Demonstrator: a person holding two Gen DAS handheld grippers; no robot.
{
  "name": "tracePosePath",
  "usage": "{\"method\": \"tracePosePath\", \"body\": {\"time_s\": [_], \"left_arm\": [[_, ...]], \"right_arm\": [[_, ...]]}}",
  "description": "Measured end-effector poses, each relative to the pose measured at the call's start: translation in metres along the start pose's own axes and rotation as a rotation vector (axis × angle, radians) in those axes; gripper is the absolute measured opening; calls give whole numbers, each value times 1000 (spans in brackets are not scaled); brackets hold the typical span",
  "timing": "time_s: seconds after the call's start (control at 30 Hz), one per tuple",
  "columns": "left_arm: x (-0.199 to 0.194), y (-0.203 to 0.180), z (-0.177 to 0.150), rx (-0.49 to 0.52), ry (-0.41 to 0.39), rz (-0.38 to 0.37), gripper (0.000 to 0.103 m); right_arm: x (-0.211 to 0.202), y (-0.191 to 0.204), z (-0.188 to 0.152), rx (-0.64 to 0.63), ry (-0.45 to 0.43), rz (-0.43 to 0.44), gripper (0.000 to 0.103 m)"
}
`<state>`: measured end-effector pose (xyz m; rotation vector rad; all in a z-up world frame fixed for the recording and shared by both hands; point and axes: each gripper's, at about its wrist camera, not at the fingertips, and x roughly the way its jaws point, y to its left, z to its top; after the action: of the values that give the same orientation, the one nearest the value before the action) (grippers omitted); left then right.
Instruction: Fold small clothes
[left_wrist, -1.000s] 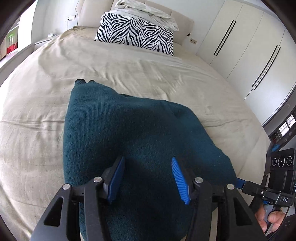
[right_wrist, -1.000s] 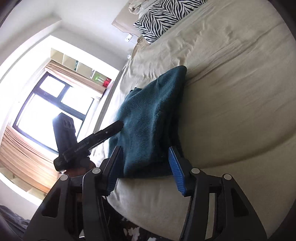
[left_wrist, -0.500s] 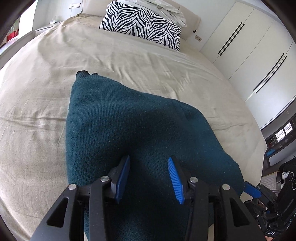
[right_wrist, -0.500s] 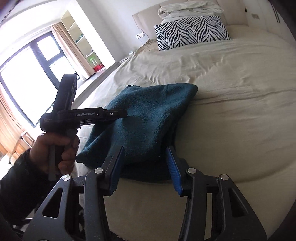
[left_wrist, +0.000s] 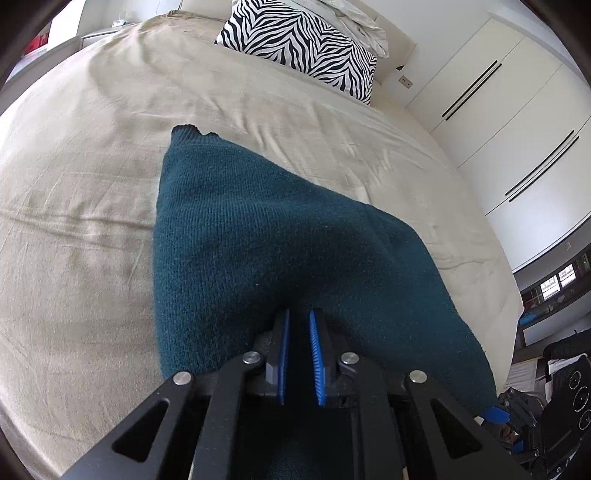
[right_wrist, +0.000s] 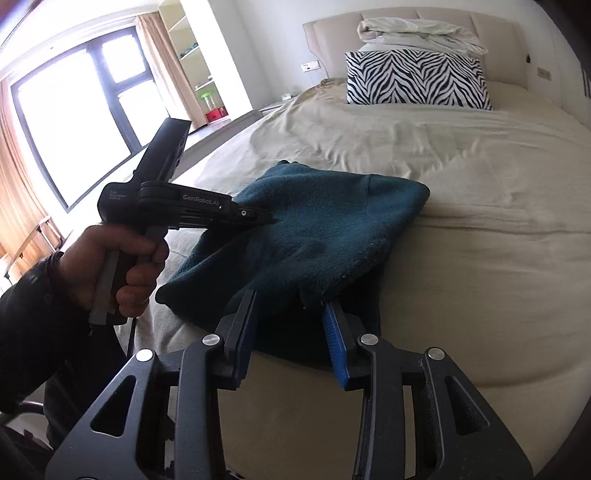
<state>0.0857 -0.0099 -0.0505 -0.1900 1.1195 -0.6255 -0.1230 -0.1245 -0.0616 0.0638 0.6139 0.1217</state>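
A dark teal knit garment (left_wrist: 280, 236) lies folded on the beige bed (left_wrist: 92, 192), near its foot edge. My left gripper (left_wrist: 297, 321) is shut on the garment's near edge, and the cloth bunches between its blue pads. In the right wrist view the garment (right_wrist: 325, 229) lies ahead, with the left gripper (right_wrist: 266, 218) pinching its left side. My right gripper (right_wrist: 291, 314) is open, its blue pads either side of the garment's near right corner, not closed on it.
A zebra-striped pillow (left_wrist: 299, 44) and a crumpled white duvet (right_wrist: 417, 35) lie at the headboard. White wardrobes (left_wrist: 509, 122) stand to the right of the bed. A large window (right_wrist: 74, 107) and shelves are to the left.
My left gripper has closed from wide open onto the garment's near edge. My right gripper has swung level and come up to the garment's near right corner, staying open.
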Motion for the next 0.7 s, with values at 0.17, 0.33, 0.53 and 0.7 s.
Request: {"method": "tracePosePath", "body": {"time_s": [0.17,0.33,0.53,0.7], "left_arm": [[0,0,0,2,0,0,14],[0,0,2,5,3,0,14],[-2,-2,4,2,7,3,14],[-8,-8,8,19,6,0,26]], "right_arm": [[20,-8,0,30,77,-40,29],[30,-31,3,159,78,87,28],[11,-45,15,267,33,203,10],[5,-51,25,401,69,310,8]]}}
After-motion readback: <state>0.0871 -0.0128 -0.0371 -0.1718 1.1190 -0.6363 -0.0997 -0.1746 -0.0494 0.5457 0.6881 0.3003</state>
